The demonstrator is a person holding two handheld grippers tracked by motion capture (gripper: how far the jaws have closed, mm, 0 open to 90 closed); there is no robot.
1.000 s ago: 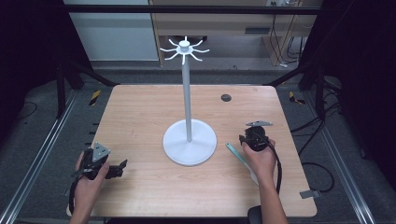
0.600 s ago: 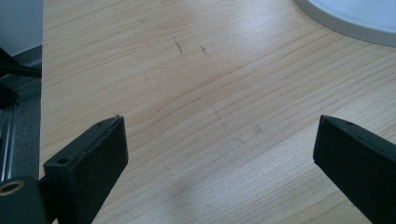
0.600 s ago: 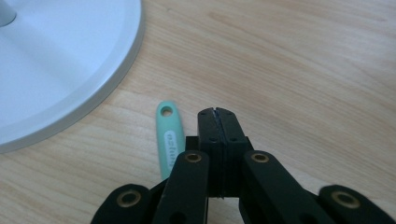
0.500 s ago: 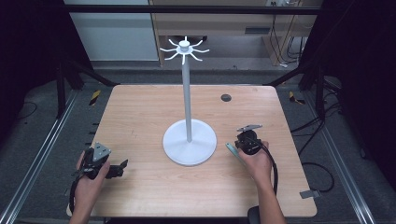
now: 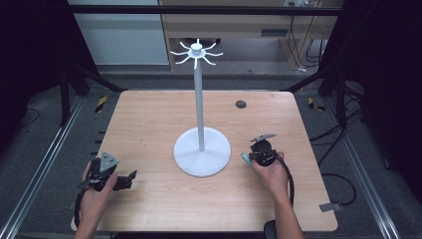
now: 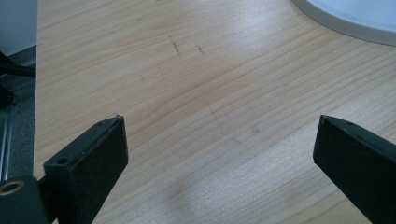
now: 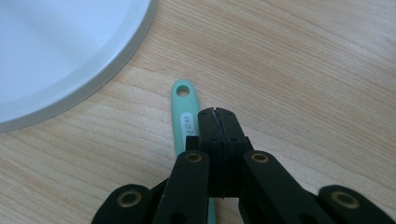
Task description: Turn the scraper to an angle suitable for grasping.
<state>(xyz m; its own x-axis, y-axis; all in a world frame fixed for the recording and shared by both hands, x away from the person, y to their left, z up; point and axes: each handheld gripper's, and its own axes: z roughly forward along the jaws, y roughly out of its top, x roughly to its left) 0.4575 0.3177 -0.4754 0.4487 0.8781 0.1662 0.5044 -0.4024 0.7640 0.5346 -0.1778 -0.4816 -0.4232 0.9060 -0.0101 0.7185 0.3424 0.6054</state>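
A mint-green handle [image 7: 183, 114], with a hole at its tip, is lying flat on the desk [image 5: 149, 119] just beside the rim of the white stand [image 5: 201, 149]. The right tool [image 7: 218, 113] is sitting over it, jaws pressed together on nothing, the handle running under and to their left. The left tool [image 6: 219, 144] is resting near the desk's front left corner, jaws spread wide and gripping nothing.
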